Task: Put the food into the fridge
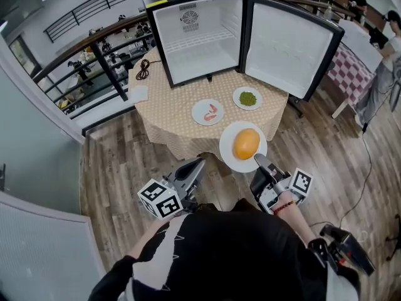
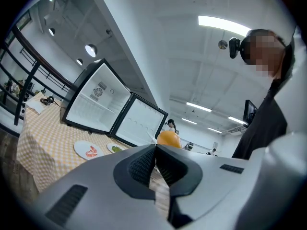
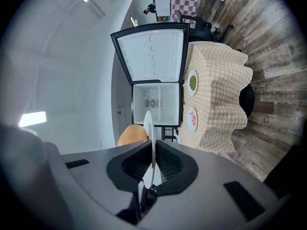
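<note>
We hold plate (image 1: 228,152) with orange food (image 1: 246,143), maybe bun, right tongs (image 3: 152,164) clamped on rim, before counter (image 1: 168,105). Empty left tongs (image 2: 154,163) closed. Open fridge (image 1: 200,58) bare; shrimp plate (image 1: 198,115), greens plate (image 1: 238,103) on counter.

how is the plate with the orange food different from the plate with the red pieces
The orange-food plate is held off the table, with the right tool clamped on its rim; the red-pieces plate lies flat on the table. The orange-food plate carries one rounded orange lump; the red-pieces plate has a few small red pieces. Both are round white plates.
</note>
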